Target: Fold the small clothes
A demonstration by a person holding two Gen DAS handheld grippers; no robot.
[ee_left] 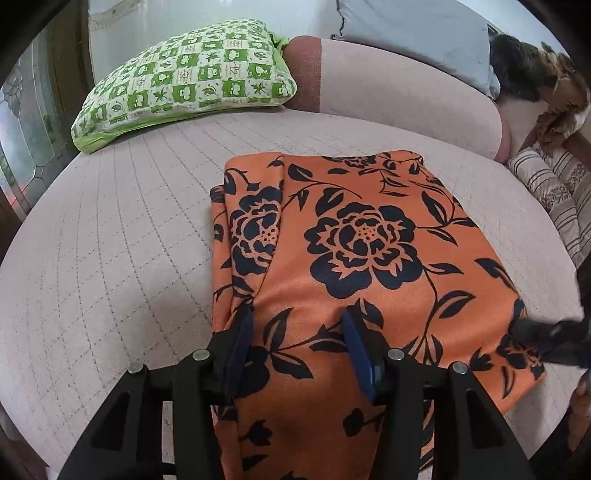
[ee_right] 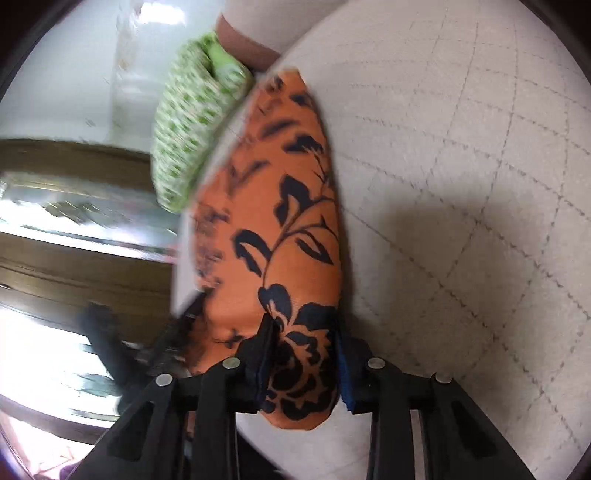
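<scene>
Fabric fills the gap of the left gripper (ee_left: pixel 297 325), whose two blue-padded fingers (ee_left: pixel 240 339) stand apart with the near end of the orange garment printed with black flowers and leaves (ee_left: pixel 354 236) running between them; whether the pads truly pinch it or only straddle it I cannot tell from this view. The right gripper (ee_right: pixel 304 332) has its pads pressed against a bunched fold of the same cloth, so it looks clamped on the near corner, though that picture is smeared. From the left gripper the garment runs toward twelve o'clock, already doubled, with a narrower layer showing along its edge at eleven o'clock, and it lies flat on the pale pink quilted mattress cover (ee_left: pixel 110 236). At ten o'clock, well apart from the cloth, sits a green-and-white checked pillow (ee_left: pixel 184 81); at one o'clock a grey cushion (ee_left: pixel 417 33) leans behind a pink bolster (ee_left: pixel 406 99). To do the next fold well, I judge both grippers should hold the near hem evenly, lift together only enough to clear the layer beneath, and carry it toward twelve o'clock so near edge meets far edge squarely. The thin fabric may slide or drag the lower layer, so a slow, level carry seems wise.
</scene>
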